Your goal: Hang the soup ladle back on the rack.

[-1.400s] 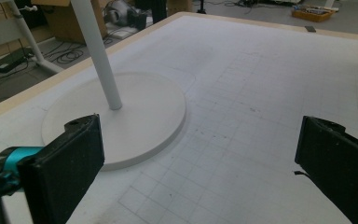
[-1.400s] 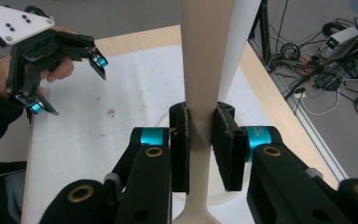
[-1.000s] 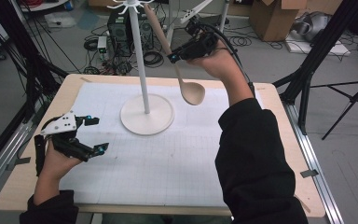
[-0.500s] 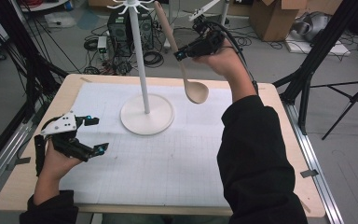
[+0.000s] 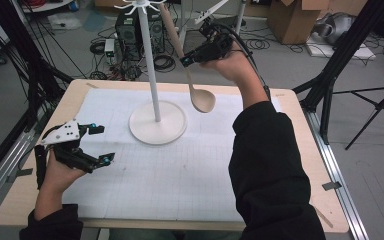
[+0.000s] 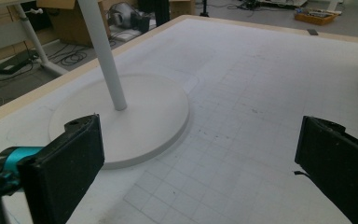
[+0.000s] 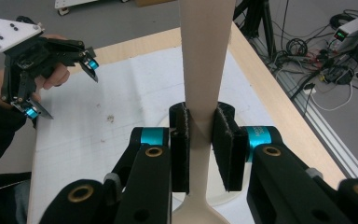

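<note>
A pale wooden spoon hangs in the air, bowl down, above the far part of the table. My right gripper is shut on its handle; the pads squeeze the spoon from both sides in the right gripper view. The handle's top end is close to the hooks of a white stand with a round base. My left gripper rests low at the table's left side, jaws wide open with nothing between them. It also appears as the left gripper in the right gripper view.
A white gridded mat covers most of the wooden table. Beyond the far edge lie cables, a computer case and cardboard boxes on the floor. Black tripod legs stand at the right.
The right hand has carried the spoon slightly to the right and up, bringing the handle's top nearer the stand's hooks. The left gripper has stayed where it was.
</note>
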Demonstrator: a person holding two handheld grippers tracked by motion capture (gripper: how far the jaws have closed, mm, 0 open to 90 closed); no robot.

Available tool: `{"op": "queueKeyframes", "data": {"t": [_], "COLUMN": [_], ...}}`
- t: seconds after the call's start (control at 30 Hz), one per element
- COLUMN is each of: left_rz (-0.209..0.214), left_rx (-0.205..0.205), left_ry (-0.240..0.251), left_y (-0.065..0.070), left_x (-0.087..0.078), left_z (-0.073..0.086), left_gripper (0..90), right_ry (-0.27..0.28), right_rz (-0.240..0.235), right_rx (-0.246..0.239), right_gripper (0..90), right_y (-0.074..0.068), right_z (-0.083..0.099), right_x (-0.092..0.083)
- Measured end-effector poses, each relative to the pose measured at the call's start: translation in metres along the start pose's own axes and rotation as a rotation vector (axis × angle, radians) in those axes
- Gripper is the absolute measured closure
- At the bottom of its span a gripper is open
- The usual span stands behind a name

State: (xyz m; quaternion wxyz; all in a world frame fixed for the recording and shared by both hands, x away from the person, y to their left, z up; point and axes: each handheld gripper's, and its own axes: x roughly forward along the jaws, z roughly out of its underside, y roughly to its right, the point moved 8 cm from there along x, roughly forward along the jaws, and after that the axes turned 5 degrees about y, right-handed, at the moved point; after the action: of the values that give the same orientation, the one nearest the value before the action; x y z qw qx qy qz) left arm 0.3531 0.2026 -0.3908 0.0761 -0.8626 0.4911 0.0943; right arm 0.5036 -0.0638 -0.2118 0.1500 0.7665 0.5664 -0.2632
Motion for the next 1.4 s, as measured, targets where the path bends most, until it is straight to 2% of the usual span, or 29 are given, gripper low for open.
{"op": "queueKeyframes", "data": {"t": [0.2,0.73,1.27,1.4], "left_rz": [0.0,0.0,0.002,0.003], "left_rx": [0.001,-0.001,0.001,0.001], "left_ry": [-0.003,-0.001,-0.002,-0.004], "left_y": [0.0,0.0,0.0,0.0], "left_x": [0.001,-0.001,0.0,0.0], "left_z": [0.0,0.0,0.001,0.001], "left_gripper": [1.7,1.7,1.7,1.7], "right_ry": [-0.014,-0.03,-0.048,-0.054], "right_rz": [-0.005,-0.013,0.004,0.012], "right_rx": [-0.015,-0.008,0.0,-0.007], "right_gripper": [77.6,77.6,77.0,74.1], "right_y": [-0.003,-0.003,0.0,-0.001], "right_z": [0.0,-0.004,-0.003,-0.002], "right_x": [0.006,0.019,0.022,0.022]}}
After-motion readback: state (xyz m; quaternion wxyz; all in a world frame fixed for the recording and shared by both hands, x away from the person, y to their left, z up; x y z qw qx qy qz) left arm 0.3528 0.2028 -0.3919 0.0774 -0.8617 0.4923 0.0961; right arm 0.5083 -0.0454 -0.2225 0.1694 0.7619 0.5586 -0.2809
